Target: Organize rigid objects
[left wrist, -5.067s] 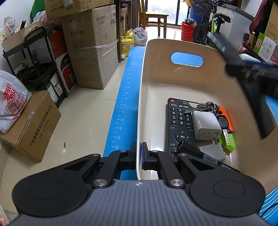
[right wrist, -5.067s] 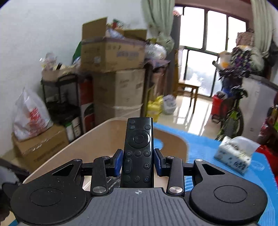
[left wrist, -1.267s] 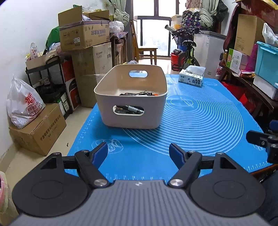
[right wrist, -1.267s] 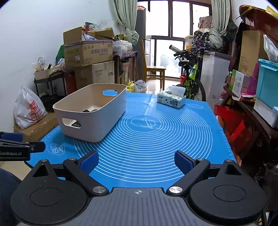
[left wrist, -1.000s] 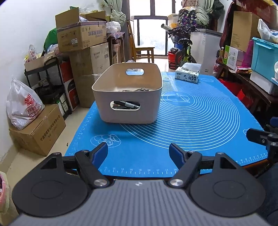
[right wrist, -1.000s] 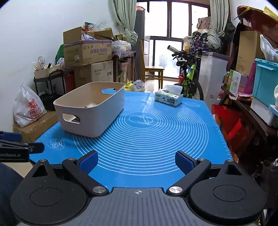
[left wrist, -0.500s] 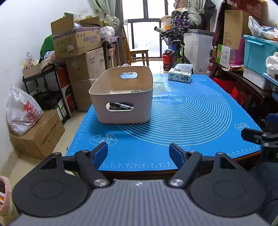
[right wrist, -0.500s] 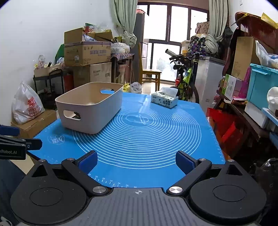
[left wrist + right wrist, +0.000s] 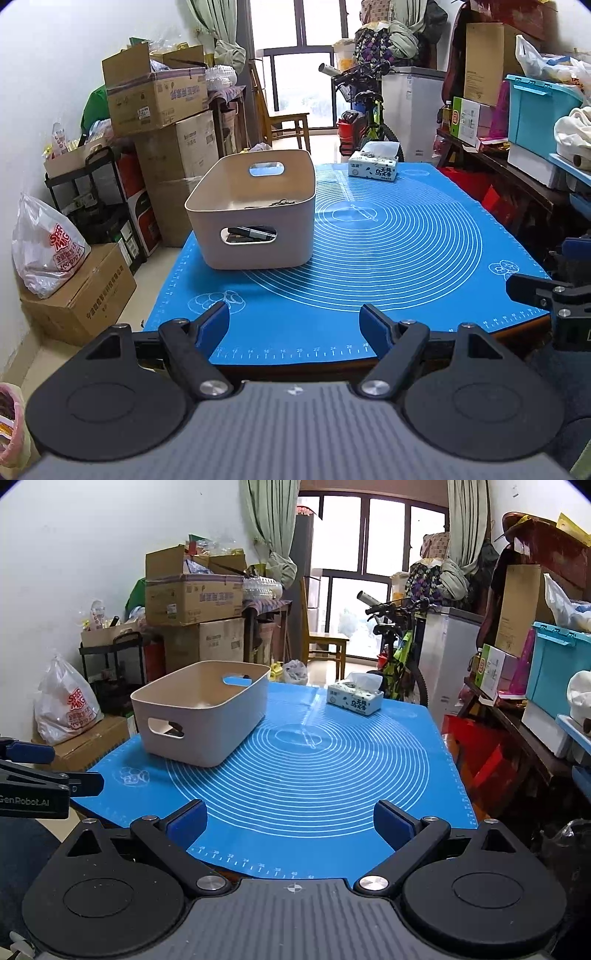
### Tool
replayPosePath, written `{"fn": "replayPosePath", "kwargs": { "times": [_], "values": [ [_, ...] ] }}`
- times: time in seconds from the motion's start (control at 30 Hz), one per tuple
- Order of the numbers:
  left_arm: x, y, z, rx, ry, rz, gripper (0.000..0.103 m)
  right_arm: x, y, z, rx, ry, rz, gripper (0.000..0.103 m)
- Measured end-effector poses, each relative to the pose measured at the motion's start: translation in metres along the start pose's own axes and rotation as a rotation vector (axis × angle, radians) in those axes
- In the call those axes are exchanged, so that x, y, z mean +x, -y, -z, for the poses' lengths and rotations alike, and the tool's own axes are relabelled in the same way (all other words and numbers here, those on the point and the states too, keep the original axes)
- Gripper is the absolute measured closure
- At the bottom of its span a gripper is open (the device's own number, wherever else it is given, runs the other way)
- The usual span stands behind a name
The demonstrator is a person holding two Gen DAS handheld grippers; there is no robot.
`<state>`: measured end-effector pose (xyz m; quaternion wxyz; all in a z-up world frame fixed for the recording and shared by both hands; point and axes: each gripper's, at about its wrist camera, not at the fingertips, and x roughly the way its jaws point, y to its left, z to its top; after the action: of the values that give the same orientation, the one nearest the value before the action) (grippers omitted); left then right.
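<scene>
Both grippers wide apart and empty on my end. My left gripper [image 9: 294, 325] hangs over the near edge of the blue mat [image 9: 388, 258], blue pads spread, nothing between them. My right gripper [image 9: 290, 825] reads the same: pads far apart, only mat showing in the gap.

Beige bin [image 9: 255, 206] sits on the mat at about 11 o'clock from the left camera, well clear of the fingers. From the right camera the same bin [image 9: 207, 709] is at roughly 10 o'clock, near the mat's left edge. It stands upright, with handle cutouts in both end walls.

Through the near cutout I see a black marker [image 9: 255, 232] lying inside with something dark under it. Above the rim a bit of small metal clutter shows; I can't tell what it is from here. The right view shows only a dark sliver through the cutout.

Tissue box [image 9: 373, 168] is at the far end of the mat, around 1 o'clock from the left camera, well apart from the bin. The rest of the mat is bare.

Each gripper catches the other at the frame edge: the right one at 3 o'clock in the left view, the left one at 9 o'clock in the right view.
</scene>
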<state>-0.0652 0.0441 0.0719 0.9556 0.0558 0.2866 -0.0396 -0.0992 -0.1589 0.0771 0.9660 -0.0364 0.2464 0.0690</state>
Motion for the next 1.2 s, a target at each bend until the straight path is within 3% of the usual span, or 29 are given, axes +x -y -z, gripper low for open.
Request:
{"fn": "replayPosePath", "kwargs": {
  "times": [1.2],
  "values": [
    [-0.002,0.004,-0.002,0.023,0.000,0.021,0.025,-0.012,0.006,0.000,0.021,0.012,-0.004,0.006]
  ]
}}
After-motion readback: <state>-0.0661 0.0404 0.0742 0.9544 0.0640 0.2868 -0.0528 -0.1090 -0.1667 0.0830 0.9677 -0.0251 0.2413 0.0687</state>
